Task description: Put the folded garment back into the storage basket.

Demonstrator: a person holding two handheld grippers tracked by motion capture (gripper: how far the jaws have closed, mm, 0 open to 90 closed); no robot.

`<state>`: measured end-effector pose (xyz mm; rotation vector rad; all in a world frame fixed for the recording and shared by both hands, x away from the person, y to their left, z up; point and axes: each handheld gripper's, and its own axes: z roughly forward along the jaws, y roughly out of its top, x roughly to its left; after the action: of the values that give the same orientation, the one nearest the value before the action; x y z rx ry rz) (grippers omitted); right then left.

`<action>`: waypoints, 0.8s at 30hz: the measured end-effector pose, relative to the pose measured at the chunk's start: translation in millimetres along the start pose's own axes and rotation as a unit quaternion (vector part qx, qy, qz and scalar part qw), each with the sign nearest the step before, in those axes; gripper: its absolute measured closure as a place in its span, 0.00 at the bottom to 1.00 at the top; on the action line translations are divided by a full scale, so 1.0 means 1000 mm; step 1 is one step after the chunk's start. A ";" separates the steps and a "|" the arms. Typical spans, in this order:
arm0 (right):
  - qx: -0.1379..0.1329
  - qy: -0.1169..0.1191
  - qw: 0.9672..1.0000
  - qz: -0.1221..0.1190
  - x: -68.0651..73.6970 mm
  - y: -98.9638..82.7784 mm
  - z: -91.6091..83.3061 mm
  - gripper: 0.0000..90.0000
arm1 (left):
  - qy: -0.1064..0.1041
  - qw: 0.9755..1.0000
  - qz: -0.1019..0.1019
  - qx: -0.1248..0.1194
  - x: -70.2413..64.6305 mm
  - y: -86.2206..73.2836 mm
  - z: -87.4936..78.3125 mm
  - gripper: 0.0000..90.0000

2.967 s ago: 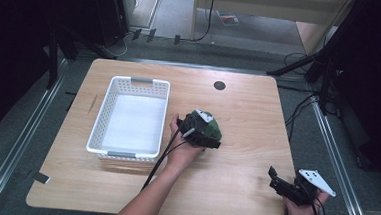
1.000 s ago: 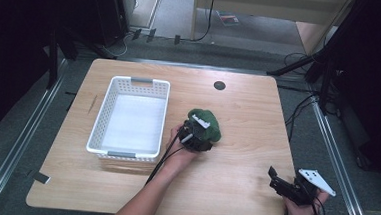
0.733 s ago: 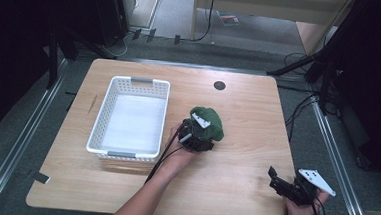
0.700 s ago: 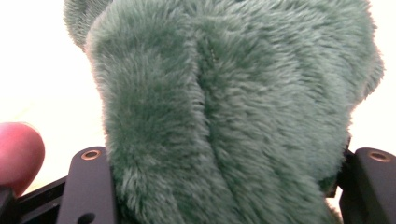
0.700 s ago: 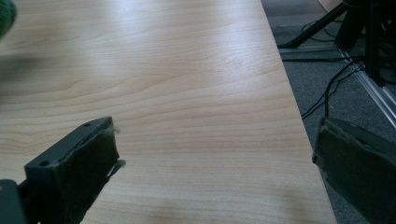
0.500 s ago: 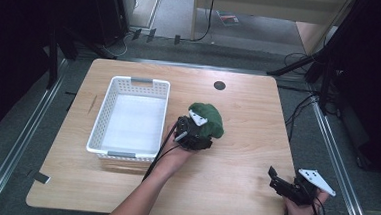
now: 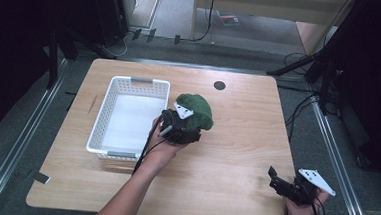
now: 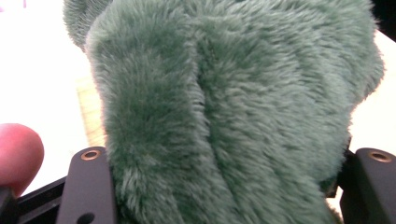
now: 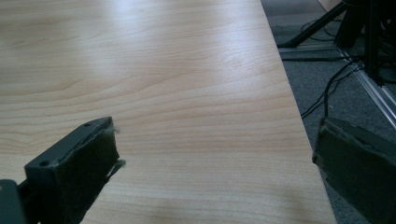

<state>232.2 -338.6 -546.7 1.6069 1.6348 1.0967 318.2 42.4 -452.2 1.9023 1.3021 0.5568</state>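
Green plush (image 7: 194,109), pinched by left gripper (image 7: 179,128) fingers, now carried toward basket (image 7: 128,116) at nine o'clock, likely its destination; right gripper (image 7: 289,186) fingers spread, idle.

A basket (image 7: 109,113) sits on the table's (image 7: 236,140) left half. Just right of it, the left gripper (image 7: 185,127) holds a plush toy (image 7: 196,110). The right gripper (image 7: 286,184) rests at the table's near right corner.

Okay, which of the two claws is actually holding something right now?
The left claw, beside the white basket, grips the green plush toy. The right claw hangs open near the table's corner.
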 end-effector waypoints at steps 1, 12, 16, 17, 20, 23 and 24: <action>0.000 0.000 1.000 0.000 0.000 0.000 0.000 0.00 | 0.001 1.000 -0.002 -0.002 0.003 0.001 -0.002 0.36; 0.001 0.000 1.000 0.000 0.000 0.000 0.000 0.00 | 0.023 0.999 -0.031 -0.020 0.039 0.003 -0.019 0.36; 0.003 0.000 1.000 0.001 0.000 0.000 0.000 0.00 | 0.031 0.998 -0.042 -0.025 0.052 0.003 -0.024 0.36; 0.002 0.000 1.000 0.000 0.000 0.000 0.000 0.00 | 0.033 0.998 -0.045 -0.026 0.055 0.002 -0.025 0.36; 0.003 -0.001 1.000 0.000 0.000 0.000 0.000 0.00 | 0.040 0.997 -0.053 -0.029 0.065 0.002 -0.029 0.36; 0.003 -0.001 1.000 -0.002 0.000 0.000 0.000 0.00 | 0.047 0.997 -0.060 -0.032 0.074 0.000 -0.033 0.36; 0.003 -0.001 1.000 -0.001 0.000 0.000 0.000 0.00 | 0.051 0.996 -0.061 -0.033 0.078 0.000 -0.034 0.36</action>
<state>232.7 -338.5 -546.7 1.6088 1.6395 1.0893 324.4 126.1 -435.5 1.7464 1.4370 0.6326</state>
